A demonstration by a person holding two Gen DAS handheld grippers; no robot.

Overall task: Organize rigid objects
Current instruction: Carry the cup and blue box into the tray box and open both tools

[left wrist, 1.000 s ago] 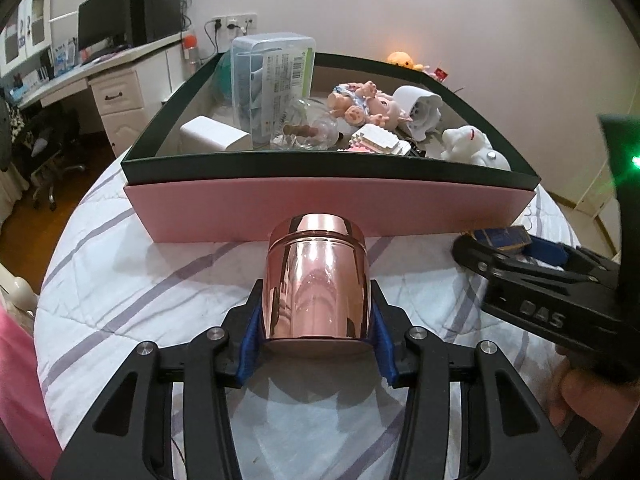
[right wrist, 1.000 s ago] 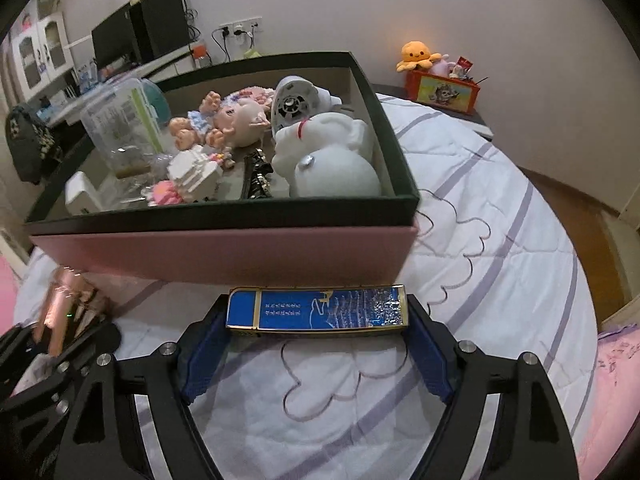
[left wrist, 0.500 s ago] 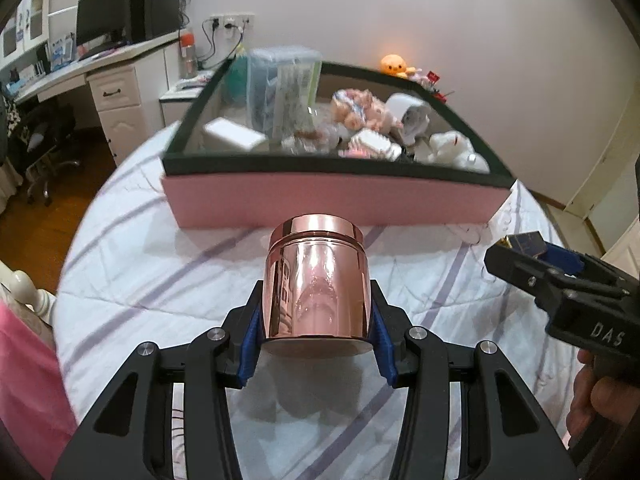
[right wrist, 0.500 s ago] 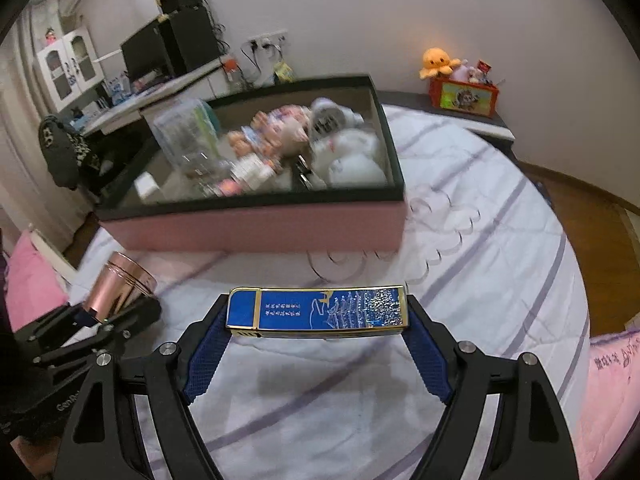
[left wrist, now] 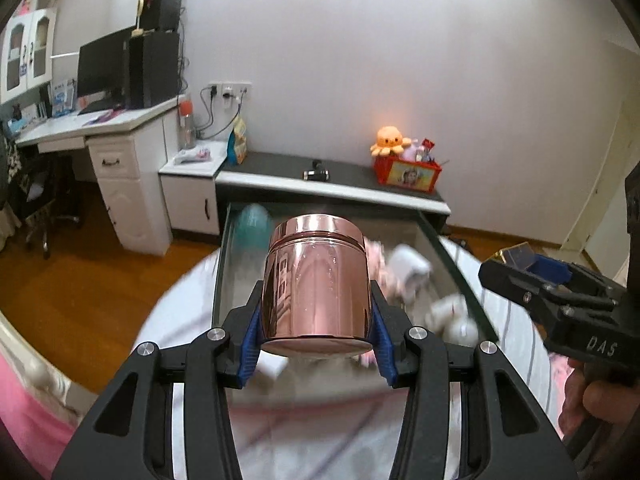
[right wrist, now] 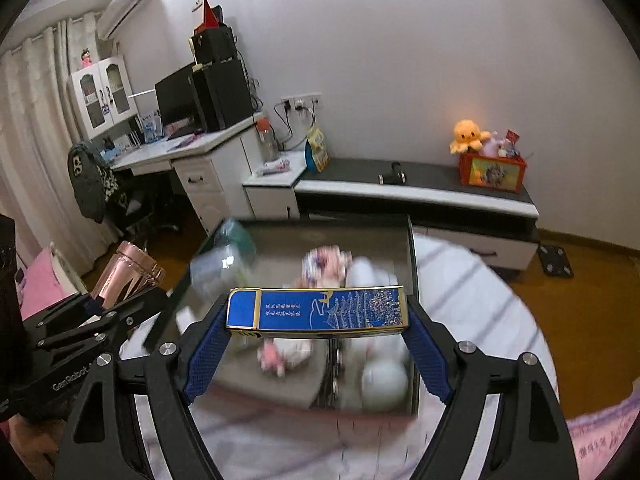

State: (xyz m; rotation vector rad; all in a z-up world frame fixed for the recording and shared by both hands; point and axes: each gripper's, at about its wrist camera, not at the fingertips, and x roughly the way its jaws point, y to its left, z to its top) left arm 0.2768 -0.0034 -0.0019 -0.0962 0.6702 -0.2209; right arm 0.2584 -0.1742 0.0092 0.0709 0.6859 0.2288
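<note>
My left gripper (left wrist: 316, 344) is shut on a shiny rose-gold jar (left wrist: 316, 280), held upright in the air above the near side of the dark-rimmed pink box (left wrist: 219, 276). My right gripper (right wrist: 318, 344) is shut on a flat blue and gold box (right wrist: 318, 312), held crosswise over the same box (right wrist: 412, 264). The box holds blurred toys, a white figure (right wrist: 384, 380) and a teal-lidded clear container (right wrist: 224, 256). Each gripper shows in the other's view: the right (left wrist: 560, 300), the left with the jar (right wrist: 128, 276).
The box stands on a bed with a white, purple-striped cover (right wrist: 476, 292). Behind are a low dark-topped cabinet (left wrist: 340, 184) with an orange plush and red box (left wrist: 406, 164), a white desk (left wrist: 72, 128) with a monitor, and wooden floor.
Both grippers have risen and tilted up, still holding their objects. The box now lies below them and more of the room shows. The scene below is motion-blurred.
</note>
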